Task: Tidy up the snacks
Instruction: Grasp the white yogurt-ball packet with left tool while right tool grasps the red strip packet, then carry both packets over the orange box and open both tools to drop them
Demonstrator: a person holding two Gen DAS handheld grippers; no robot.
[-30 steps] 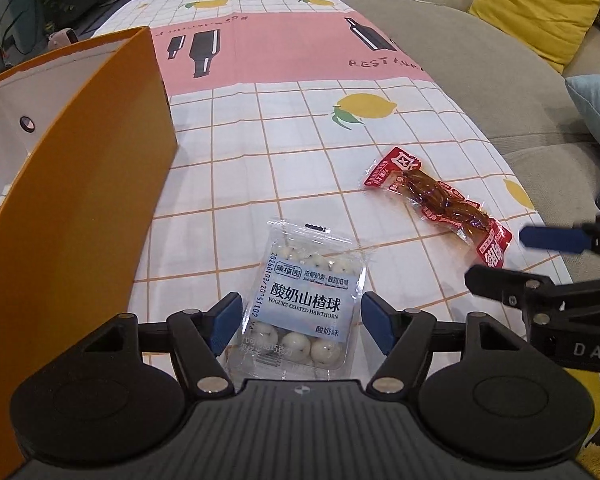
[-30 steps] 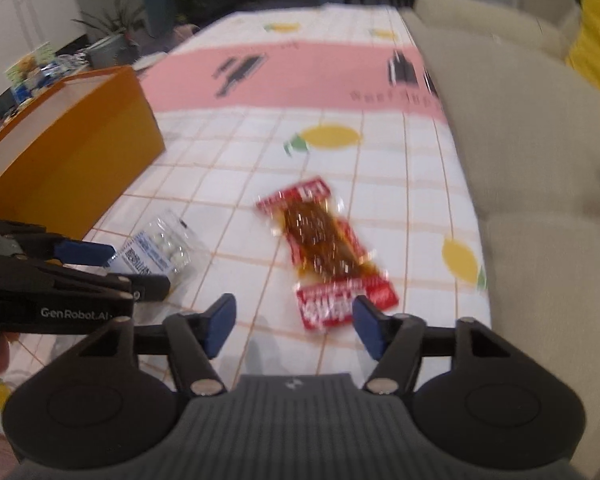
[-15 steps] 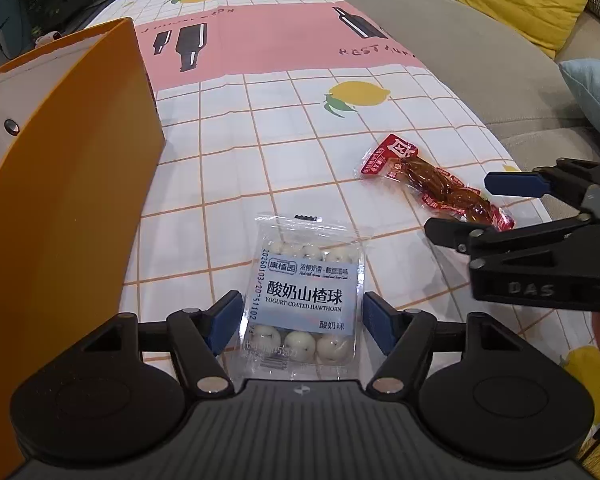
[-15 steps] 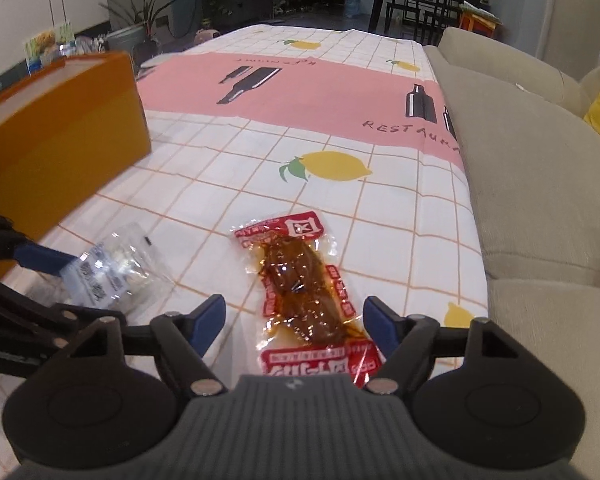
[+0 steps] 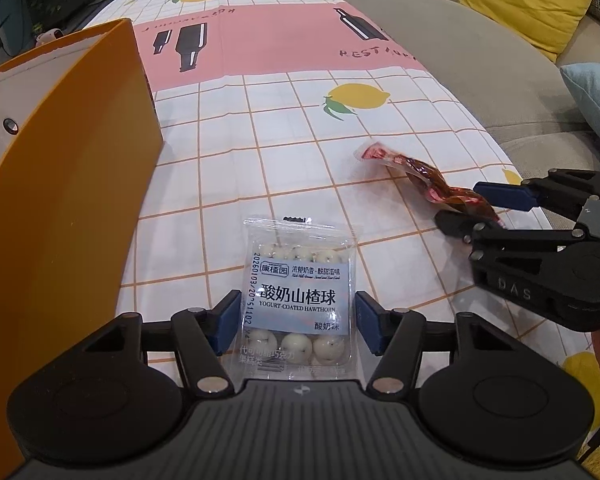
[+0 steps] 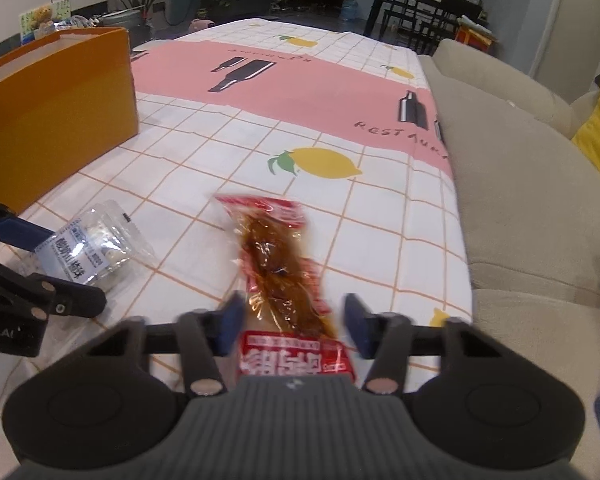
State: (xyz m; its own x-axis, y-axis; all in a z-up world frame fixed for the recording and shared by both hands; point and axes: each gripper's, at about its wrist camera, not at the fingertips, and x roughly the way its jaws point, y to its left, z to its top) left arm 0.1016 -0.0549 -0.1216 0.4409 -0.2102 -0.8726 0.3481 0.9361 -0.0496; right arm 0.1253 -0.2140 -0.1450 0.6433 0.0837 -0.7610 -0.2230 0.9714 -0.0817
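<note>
A clear packet of yogurt-coated hawthorn balls lies flat on the tablecloth between the fingers of my left gripper, which is open around it; it also shows in the right wrist view. A red packet of brown meat snack lies between the fingers of my right gripper, which is open with its pads a little off the packet's sides. In the left wrist view the red packet lies at the right with the right gripper around its near end.
An orange open-topped box stands at the left on the checked tablecloth; it also shows in the right wrist view. A beige sofa with a yellow cushion runs along the table's right edge.
My right gripper moved forward over the red packet, and its fingers have narrowed around it. My left gripper edged forward around the hawthorn packet and narrowed slightly.
</note>
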